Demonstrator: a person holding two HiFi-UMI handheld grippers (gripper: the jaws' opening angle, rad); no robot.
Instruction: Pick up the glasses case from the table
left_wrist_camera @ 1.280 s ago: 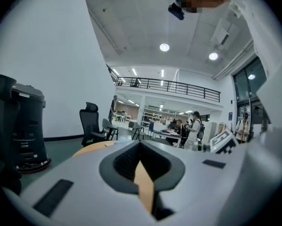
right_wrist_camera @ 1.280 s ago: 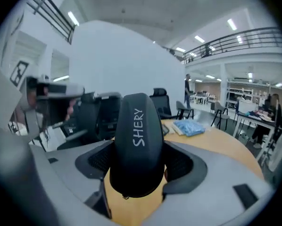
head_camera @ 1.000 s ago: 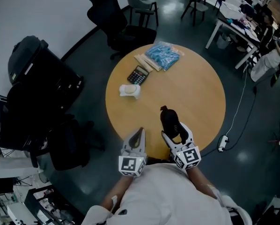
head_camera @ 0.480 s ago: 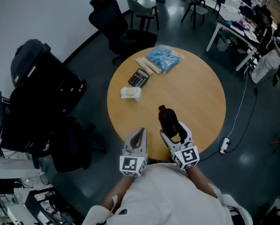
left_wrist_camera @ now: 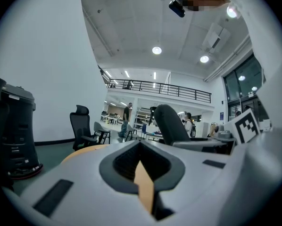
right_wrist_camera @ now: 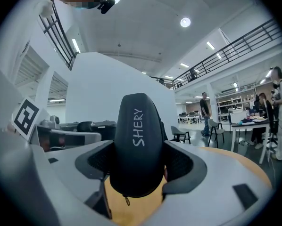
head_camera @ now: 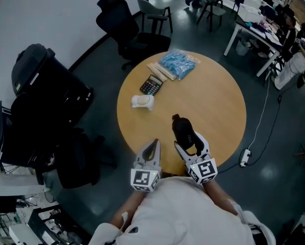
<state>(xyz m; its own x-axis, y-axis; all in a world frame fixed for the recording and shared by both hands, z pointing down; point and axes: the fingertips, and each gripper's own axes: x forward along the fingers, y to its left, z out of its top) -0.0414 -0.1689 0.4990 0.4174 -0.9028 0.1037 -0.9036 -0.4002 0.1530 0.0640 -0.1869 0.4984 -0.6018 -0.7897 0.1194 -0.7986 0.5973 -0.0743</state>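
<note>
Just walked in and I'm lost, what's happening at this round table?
A person holds a gripper in each hand. The right gripper is shut on the black glasses case at the near edge of the round table. The left gripper, shut and empty, sits beside it. A calculator and blue packet lie untouched farther off.

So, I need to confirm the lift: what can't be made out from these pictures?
- Gap under the glasses case: head view looks straight down; in the right gripper view the case hides its own underside.
- White item by the calculator: too small in the head view to identify.
- Blue packet contents: too small.
</note>
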